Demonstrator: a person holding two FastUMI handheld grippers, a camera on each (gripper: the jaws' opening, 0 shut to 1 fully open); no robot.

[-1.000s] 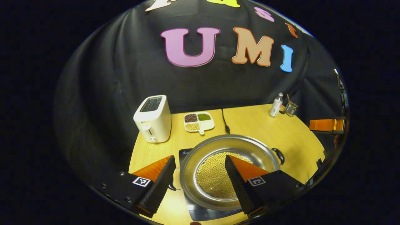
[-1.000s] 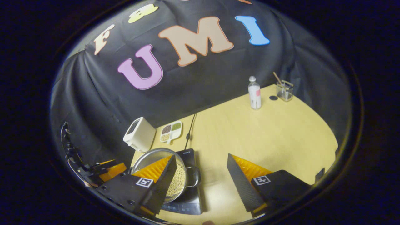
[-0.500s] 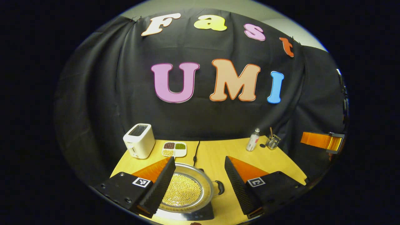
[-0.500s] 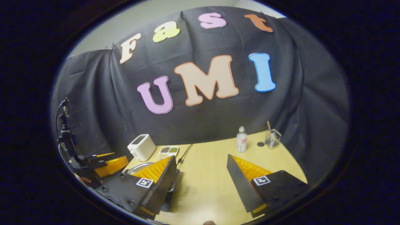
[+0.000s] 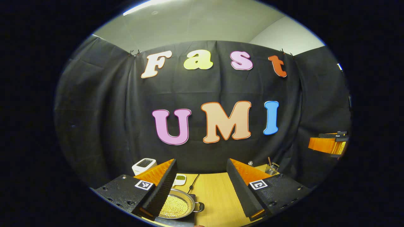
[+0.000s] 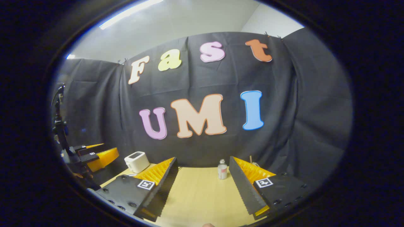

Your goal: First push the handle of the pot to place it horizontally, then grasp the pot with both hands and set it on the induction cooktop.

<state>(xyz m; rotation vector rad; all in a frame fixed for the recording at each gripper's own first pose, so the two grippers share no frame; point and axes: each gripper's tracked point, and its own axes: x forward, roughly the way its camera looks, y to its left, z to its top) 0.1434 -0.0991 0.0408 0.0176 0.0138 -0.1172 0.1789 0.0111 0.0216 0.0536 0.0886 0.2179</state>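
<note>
Pot: round steel pot of yellow beans (image 5: pixel 176 206) on black induction cooktop (image 5: pixel 176 221), wooden desk (image 5: pixel 214 195).
Left gripper (image 5: pixel 201 165): jaws wide, empty.
Right gripper (image 6: pixel 203 162): jaws wide, empty.

pot (image 5: pixel 176 206) on cooktop (image 5: pixel 176 221), toaster (image 5: pixel 144 165) behind it at left, bottle (image 6: pixel 222 169) far right

Pot (image 5: pixel 176 206): silver, yellow beans inside. Toaster (image 6: pixel 136 161): white. Surface (image 6: pixel 202 192): light wood grain. Cooktop (image 5: pixel 180 221): black. Bottle (image 6: pixel 222 169): clear, pink label.
</note>
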